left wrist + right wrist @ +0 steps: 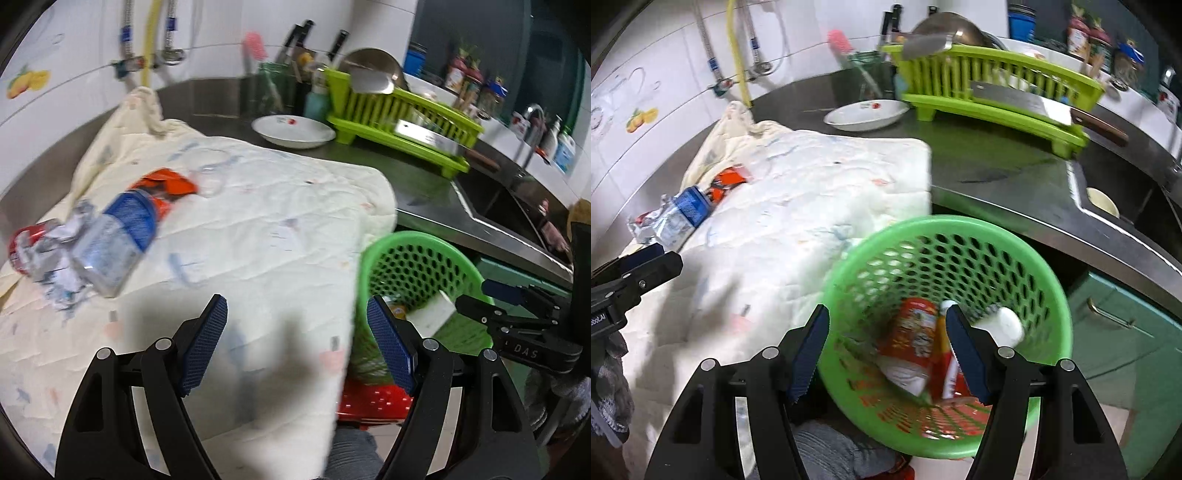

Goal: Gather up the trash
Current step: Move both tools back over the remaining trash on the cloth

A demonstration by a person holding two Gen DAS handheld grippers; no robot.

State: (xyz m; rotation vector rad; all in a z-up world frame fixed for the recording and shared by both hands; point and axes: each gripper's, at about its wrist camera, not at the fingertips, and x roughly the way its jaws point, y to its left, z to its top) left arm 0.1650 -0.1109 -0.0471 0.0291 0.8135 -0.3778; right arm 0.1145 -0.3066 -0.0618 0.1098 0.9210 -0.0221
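A clear plastic bottle with a blue label [114, 240] lies on a white cloth [258, 229] at the left, next to crumpled paper [59, 266], a red can [26, 240] and an orange wrapper [166, 184]. My left gripper [295, 343] is open and empty above the cloth's near edge. A green perforated basket [945, 243] stands below the counter edge and holds a red snack tube [912, 343] and a white bottle [1004, 325]. My right gripper [886, 350] is open and empty above the basket's near rim. The bottle also shows in the right wrist view [683, 210].
A white dish [291, 129], a lime green dish rack [399, 114] with a cleaver and a metal bowl stand on the steel counter [424, 184]. A sink [517, 206] lies at the right. A red stool [373, 402] sits under the basket. Green cabinet doors [1126, 332] are at lower right.
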